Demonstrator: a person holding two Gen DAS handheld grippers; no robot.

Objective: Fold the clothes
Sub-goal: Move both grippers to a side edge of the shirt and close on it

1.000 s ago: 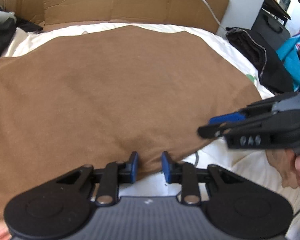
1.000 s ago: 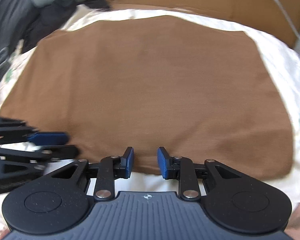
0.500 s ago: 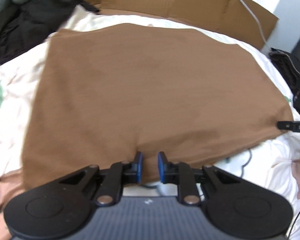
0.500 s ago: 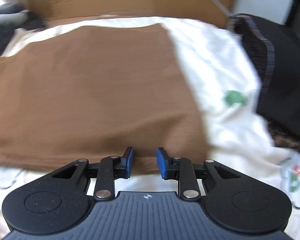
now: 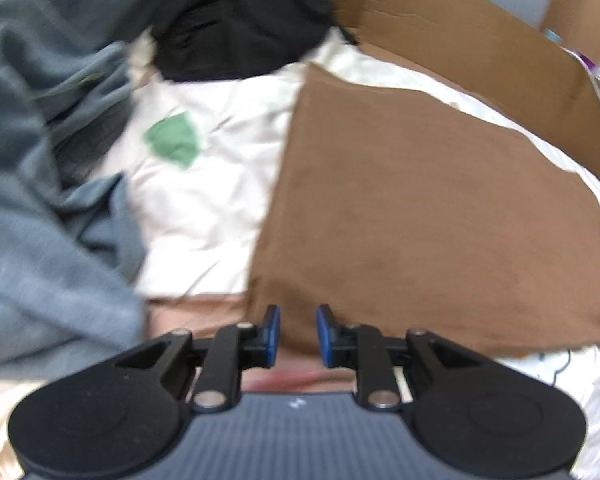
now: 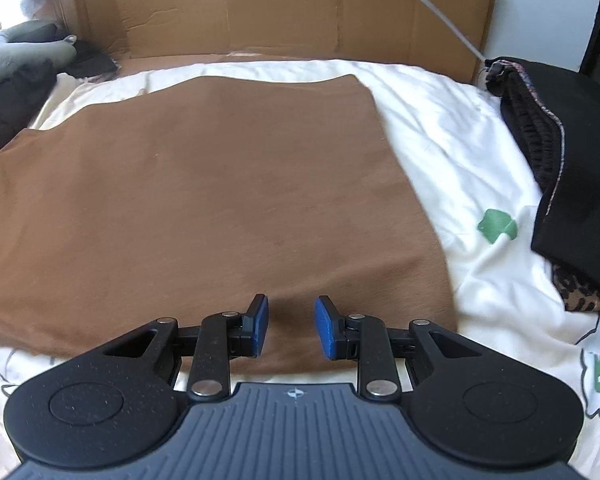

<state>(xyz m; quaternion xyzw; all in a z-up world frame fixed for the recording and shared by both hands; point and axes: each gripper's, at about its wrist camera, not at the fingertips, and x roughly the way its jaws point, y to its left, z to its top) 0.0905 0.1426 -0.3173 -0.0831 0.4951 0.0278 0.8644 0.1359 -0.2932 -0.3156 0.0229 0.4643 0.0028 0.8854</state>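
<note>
So I've got both claws low over the brown cloth (image 6: 204, 200), which is spread flat on the white bed sheet (image 6: 452, 128). Left gripper (image 5: 298, 336) sits at its near-left corner, right gripper (image 6: 288, 326) by the near-right edge, both jaws apart, holding nothing.

Cardboard (image 6: 284, 12) behind white bedsheet (image 6: 452, 128); white cable (image 6: 428, 8) across the cardboard.

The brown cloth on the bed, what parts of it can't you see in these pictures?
- Left wrist view: the brown cloth is blurred; the left hand-held gripper covers part of its near edge.
- Right wrist view: the frame edge cuts off its left side; the right hand-held gripper covers part of its near hem.
- Both views: its underside is hidden, so its garment type is unclear.
</note>
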